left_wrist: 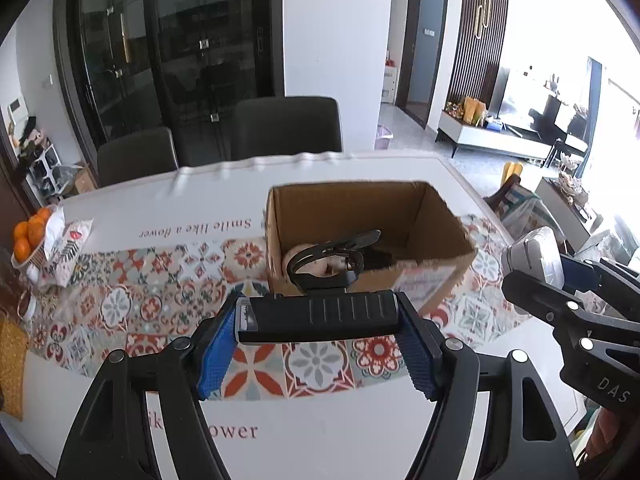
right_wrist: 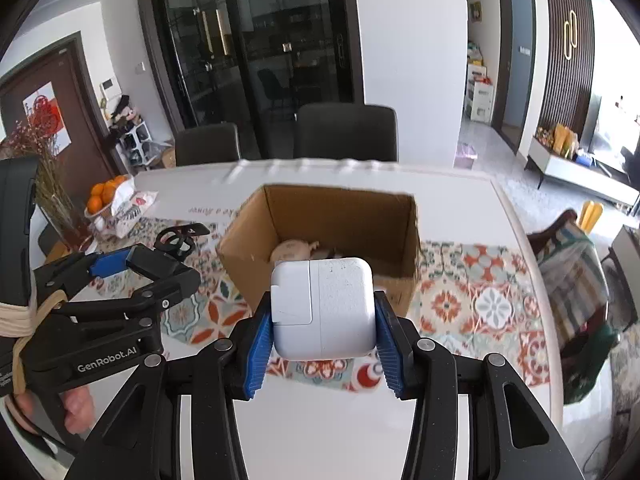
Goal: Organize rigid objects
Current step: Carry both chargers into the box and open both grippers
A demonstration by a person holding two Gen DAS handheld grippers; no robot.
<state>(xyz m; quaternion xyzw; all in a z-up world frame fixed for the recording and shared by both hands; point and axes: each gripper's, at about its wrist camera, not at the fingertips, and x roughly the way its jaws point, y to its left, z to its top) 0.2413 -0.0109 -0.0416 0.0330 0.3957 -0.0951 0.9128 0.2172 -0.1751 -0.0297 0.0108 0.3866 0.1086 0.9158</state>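
An open cardboard box [left_wrist: 436, 224] stands on the patterned tablecloth and also shows in the right wrist view [right_wrist: 344, 208]. A pale rounded object [right_wrist: 292, 250] lies inside it. My left gripper [left_wrist: 320, 320] is shut on a black tool [left_wrist: 320, 316] with a ring-shaped clamp head [left_wrist: 320, 264], held just in front of the box's near wall. My right gripper [right_wrist: 324, 320] is shut on a white power adapter [right_wrist: 324, 312], held in front of the box's near wall. That adapter [left_wrist: 536, 256] shows at the right of the left wrist view.
A bowl of oranges [left_wrist: 30, 236] and a printed bag [left_wrist: 66, 246] sit at the table's left side. Two dark chairs [left_wrist: 286, 128] stand behind the far edge. The table edge [right_wrist: 516, 232] curves along the right. Dried flowers [right_wrist: 48, 188] stand at the left.
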